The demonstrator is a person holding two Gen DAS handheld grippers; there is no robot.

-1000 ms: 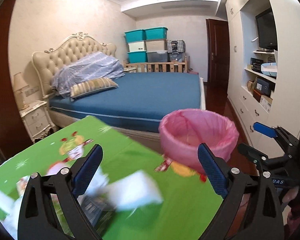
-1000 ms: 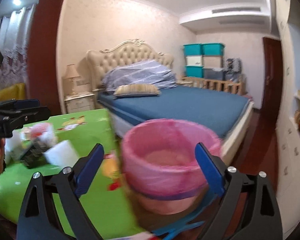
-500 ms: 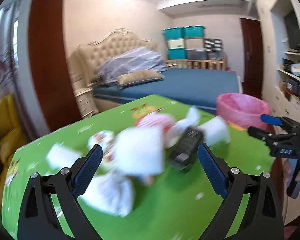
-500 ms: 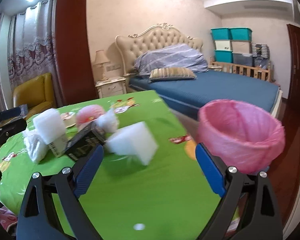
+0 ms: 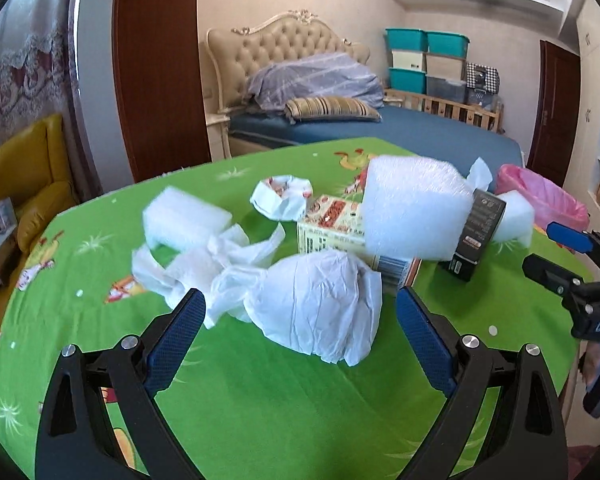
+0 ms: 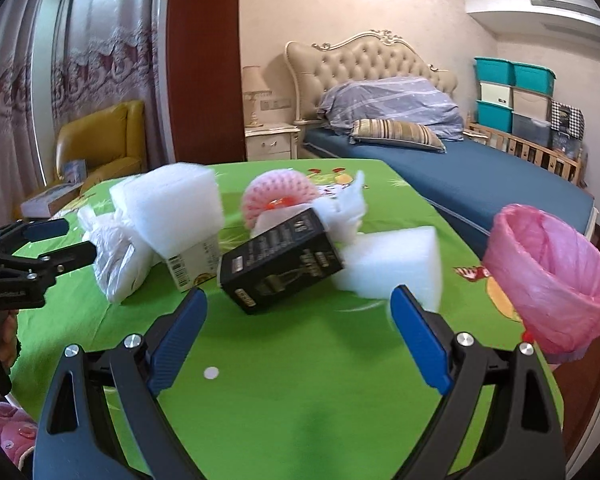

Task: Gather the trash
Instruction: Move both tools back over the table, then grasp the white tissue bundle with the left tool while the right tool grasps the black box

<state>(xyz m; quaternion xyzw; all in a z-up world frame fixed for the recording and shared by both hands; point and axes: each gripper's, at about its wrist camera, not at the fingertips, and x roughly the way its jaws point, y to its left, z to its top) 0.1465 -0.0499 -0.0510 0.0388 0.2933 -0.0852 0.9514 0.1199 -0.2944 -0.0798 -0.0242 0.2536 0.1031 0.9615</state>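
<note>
A: Left to right on the green worktop (image 5: 260, 400), what trash is there?

B: Three foam blocks (image 5: 414, 212), one crumpled plastic bag (image 5: 316, 304), one cream carton (image 5: 328, 232) half hidden behind foam, one black box (image 6: 280, 260), then one pink bin (image 6: 552, 276) at the right edge.

A: The jaws?

B: Left gripper (image 5: 300, 344) and right gripper (image 6: 298, 340) both spread wide, empty. Carton print unreadable.

Surface: table (image 5: 260, 400) under green cartoon-print cloth.
Left part: foam block (image 5: 182, 220), crumpled white bag (image 5: 320, 304).
Centre: yellow carton (image 5: 328, 232), black box (image 6: 280, 260).
Right edge: pink-lined bin (image 6: 552, 276).
</note>
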